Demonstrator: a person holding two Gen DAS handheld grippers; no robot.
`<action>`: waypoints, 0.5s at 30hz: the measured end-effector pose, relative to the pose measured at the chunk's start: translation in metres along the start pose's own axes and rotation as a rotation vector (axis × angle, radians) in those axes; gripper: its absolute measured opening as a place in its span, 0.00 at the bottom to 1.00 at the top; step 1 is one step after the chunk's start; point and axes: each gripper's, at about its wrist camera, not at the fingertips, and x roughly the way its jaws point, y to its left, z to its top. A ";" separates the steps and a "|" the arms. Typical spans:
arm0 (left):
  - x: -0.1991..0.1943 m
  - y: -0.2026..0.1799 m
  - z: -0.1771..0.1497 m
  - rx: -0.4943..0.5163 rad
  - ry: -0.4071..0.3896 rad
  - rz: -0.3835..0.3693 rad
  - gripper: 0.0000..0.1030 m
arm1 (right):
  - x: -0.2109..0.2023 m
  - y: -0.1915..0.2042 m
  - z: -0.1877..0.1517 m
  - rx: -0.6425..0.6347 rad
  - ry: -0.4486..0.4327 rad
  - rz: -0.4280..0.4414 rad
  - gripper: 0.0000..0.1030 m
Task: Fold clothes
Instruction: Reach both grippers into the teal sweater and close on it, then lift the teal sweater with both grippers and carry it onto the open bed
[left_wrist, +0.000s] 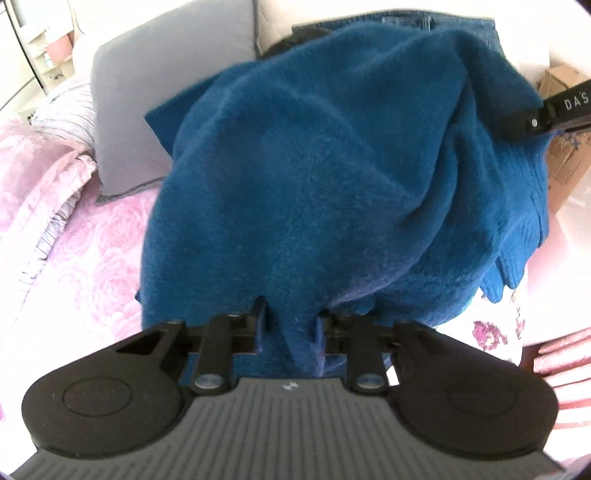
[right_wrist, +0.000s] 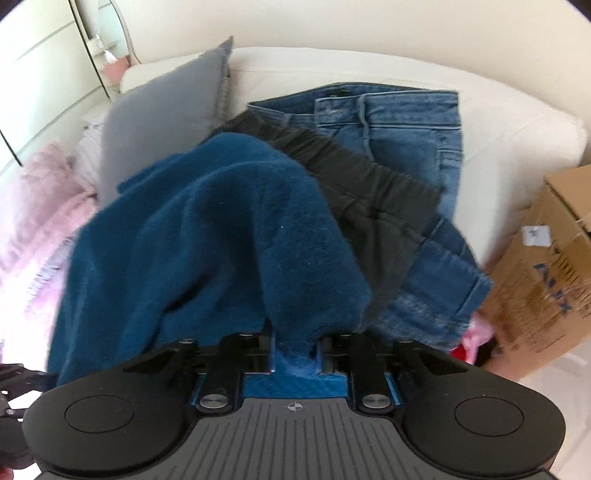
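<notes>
Left wrist view: the left hand-held gripper (left_wrist: 289, 321) is seen closed tight on a fold of the teal fleece sweater (left_wrist: 332, 177), which is lifted and draped out ahead of it over the pink floral bedspread (left_wrist: 85, 266). Its far edge is pinched by the right hand-held gripper (left_wrist: 524, 127), reached in from the right side of the sweater. A grey pillow (left_wrist: 147, 96) is propped behind the sweater, to its left.

Right wrist view: the right hand-held gripper (right_wrist: 295, 350) is clamped shut on the sweater's (right_wrist: 207, 229) edge. Beyond the sweater, dark trousers (right_wrist: 362, 192) are laid on folded blue jeans (right_wrist: 413, 125) against the cream headboard (right_wrist: 517, 129). A cardboard box (right_wrist: 546, 280) is seen to the sweater's right.
</notes>
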 end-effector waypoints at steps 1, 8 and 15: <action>-0.005 0.002 -0.001 -0.007 -0.014 0.003 0.18 | -0.004 0.003 0.001 -0.008 -0.003 0.015 0.13; -0.064 0.040 -0.013 -0.145 -0.170 0.109 0.15 | -0.048 0.050 0.015 -0.108 -0.068 0.109 0.10; -0.158 0.106 -0.049 -0.370 -0.350 0.233 0.06 | -0.112 0.140 0.023 -0.238 -0.219 0.202 0.08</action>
